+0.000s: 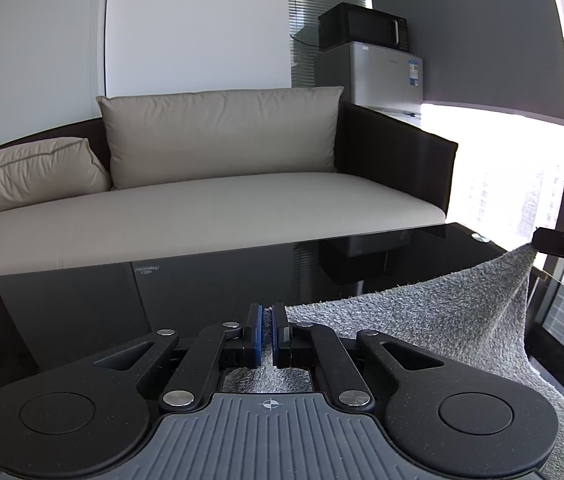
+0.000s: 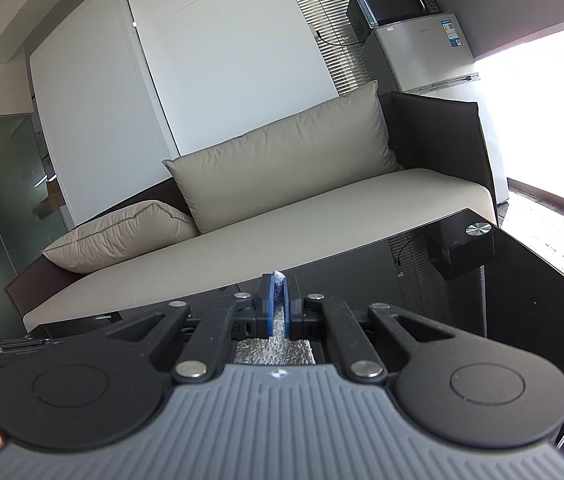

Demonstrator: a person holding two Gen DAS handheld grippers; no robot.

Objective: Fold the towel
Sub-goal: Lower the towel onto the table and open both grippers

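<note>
while the grey towel (image 1: 433, 320) is held off the black glass desk (image 1: 210, 280) at two points, the fold is judged to be only begun. in the left wrist view the left gripper (image 1: 269, 334) is seen with its jaws clenched on a thin edge of the towel, the blue pads pressed against a sliver of terry cloth, and more of the cloth shows through the opening just behind them. from there the towel is stretched to the right, where a corner is pinched by the right gripper (image 1: 537, 245) at the picture's right edge, and a taut ridge runs down from that corner. the lower part of the cloth is seen to hang down at the near right; whether it rests on the desk there cannot be told. in the right wrist view the right gripper (image 2: 278, 304) is likewise shown grasping the towel, a small tuft standing out beyond the tips of its jaws. no folded layer is visible in either view, so no crease can be counted as made. what is left, as a judgement: the held edge has to be carried over and laid onto the opposite edge, the cloth smoothed on the desk, and any further folds made. beyond the desk a beige sofa (image 1: 202, 208) is seen, clear of the work.
</note>
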